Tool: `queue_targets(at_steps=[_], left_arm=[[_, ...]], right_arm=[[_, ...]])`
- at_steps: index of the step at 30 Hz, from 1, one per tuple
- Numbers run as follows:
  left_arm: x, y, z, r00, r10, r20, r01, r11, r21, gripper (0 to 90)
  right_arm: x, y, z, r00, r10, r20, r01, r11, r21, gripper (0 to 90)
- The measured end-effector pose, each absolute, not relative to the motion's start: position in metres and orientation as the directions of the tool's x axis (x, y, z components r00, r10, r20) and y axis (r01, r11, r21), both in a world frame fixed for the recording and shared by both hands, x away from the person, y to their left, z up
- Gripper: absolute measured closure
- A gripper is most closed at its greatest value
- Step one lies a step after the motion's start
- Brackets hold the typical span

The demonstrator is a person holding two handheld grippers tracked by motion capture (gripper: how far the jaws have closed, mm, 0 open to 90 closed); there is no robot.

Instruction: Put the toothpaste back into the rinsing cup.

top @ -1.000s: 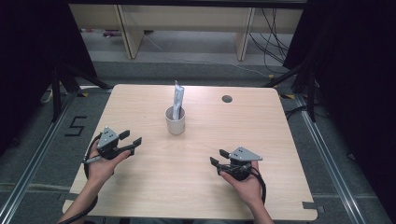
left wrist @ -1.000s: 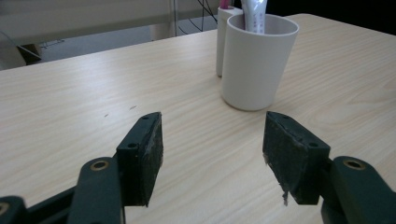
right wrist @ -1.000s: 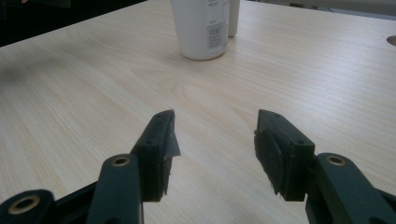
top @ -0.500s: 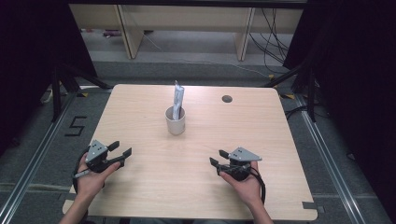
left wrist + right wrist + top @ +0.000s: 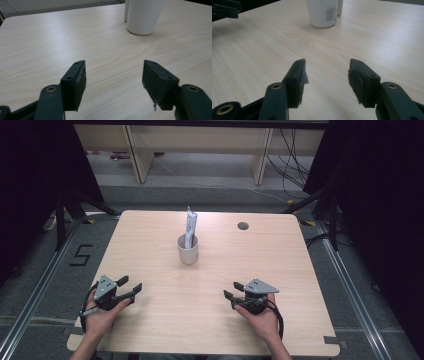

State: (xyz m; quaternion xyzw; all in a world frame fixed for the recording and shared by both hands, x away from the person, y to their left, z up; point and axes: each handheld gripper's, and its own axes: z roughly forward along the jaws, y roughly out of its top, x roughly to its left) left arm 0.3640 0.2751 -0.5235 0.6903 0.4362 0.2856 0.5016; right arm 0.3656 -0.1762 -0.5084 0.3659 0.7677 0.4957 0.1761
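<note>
While both grippers gape, cup (image 5: 188,251) well beyond left gripper (image 5: 131,287)

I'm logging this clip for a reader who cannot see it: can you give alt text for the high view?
A person's hands hold the left gripper and the right gripper, both open and empty, low over the near part of a light wooden table. Farther back, mid-table, stands a white cup with a pale packet upright in it, apart from both grippers.
</note>
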Motion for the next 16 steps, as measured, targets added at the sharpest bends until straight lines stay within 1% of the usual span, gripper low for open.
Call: queue_targets(at_steps=[5,7,8,9,11,13,15,16], left_arm=[[0.3641,0.2757,-0.5229,0.455,0.890,-0.043,0.325,-0.121,0.938,35.3],[0.3647,0.2770,-0.5229,0.456,0.888,-0.048,0.328,-0.118,0.937,35.1],[0.3651,0.2772,-0.5232,0.458,0.887,-0.052,0.324,-0.112,0.939,35.0],[0.3650,0.2771,-0.5233,0.458,0.887,-0.053,0.324,-0.111,0.940,35.1],[0.3643,0.2768,-0.5228,0.458,0.888,-0.047,0.327,-0.119,0.937,35.1],[0.3644,0.2764,-0.5228,0.460,0.887,-0.046,0.328,-0.121,0.937,35.0],[0.3648,0.2765,-0.5228,0.460,0.887,-0.046,0.330,-0.123,0.936,35.0],[0.3651,0.2765,-0.5228,0.458,0.888,-0.047,0.331,-0.121,0.936,34.9]], right_arm=[[0.3662,-0.1744,-0.5114,-0.679,0.729,0.086,0.381,0.250,0.890,48.3],[0.3639,-0.1730,-0.5112,-0.665,0.739,0.105,0.405,0.239,0.883,48.3],[0.3667,-0.1739,-0.5123,-0.685,0.724,0.080,0.378,0.259,0.889,48.3],[0.3646,-0.1734,-0.5120,-0.675,0.730,0.105,0.398,0.241,0.885,48.3],[0.3650,-0.1749,-0.5115,-0.673,0.736,0.076,0.383,0.260,0.886,48.3],[0.3651,-0.1741,-0.5117,-0.673,0.733,0.098,0.397,0.246,0.884,48.3],[0.3664,-0.1747,-0.5118,-0.668,0.739,0.085,0.384,0.245,0.890,48.3],[0.3657,-0.1738,-0.5118,-0.662,0.742,0.108,0.401,0.228,0.887,48.3]])
